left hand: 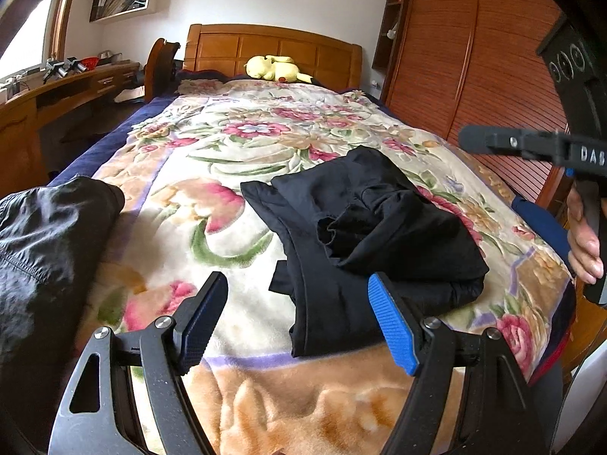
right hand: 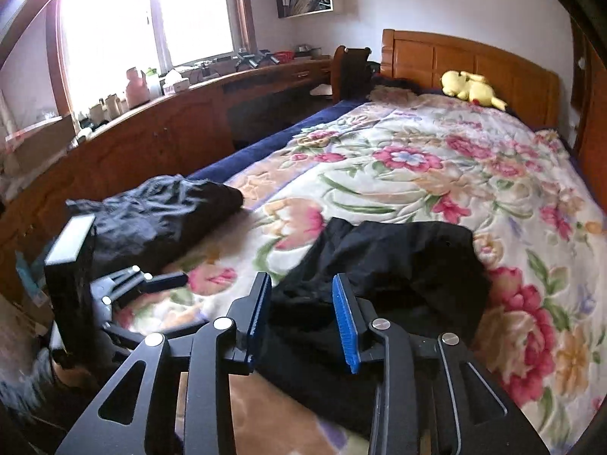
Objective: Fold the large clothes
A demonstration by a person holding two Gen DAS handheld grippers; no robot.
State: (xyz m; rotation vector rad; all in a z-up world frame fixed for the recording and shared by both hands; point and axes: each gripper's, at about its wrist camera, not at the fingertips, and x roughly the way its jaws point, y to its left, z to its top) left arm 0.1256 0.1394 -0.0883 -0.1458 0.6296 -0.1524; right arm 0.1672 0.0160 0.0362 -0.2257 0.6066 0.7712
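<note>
- Risk: the black garment (left hand: pixel 364 235) is lying bunched, with a loose flap riding on top of the lower layers; a pinch there is likely taking only the top layer, so the fold would be dragging apart instead of turning over
- Risk: the floral blanket (left hand: pixel 235 159) underneath is plush and soft; a low approach could be catching blanket pile along with the cloth and pulling the whole bed cover
- Risk: both tools are working near the same near edge of the garment; converging on it, they could be knocking fingers together
- Risk: the second dark garment (left hand: pixel 49 235) is sitting at the bed's left edge, near the left tool; a wide swing could be snagging it, or nudging it off the bed
- Left tool (left hand: pixel 297 320) is hanging released, fingers spread wide with nothing between them, above the blanket; its blue-padded finger is overlapping the garment's near-left edge in the left wrist view, contact not confirmable
- Right tool (right hand: pixel 301 318) is also released, fingers parted and empty, hovering right over the garment's near end, with black cloth showing through the gap
- The garment is lying on the near part of the bed, toward the right side, well apart from the yellow plush toy (left hand: pixel 275 68) up by the headboard (left hand: pixel 265 49)
</note>
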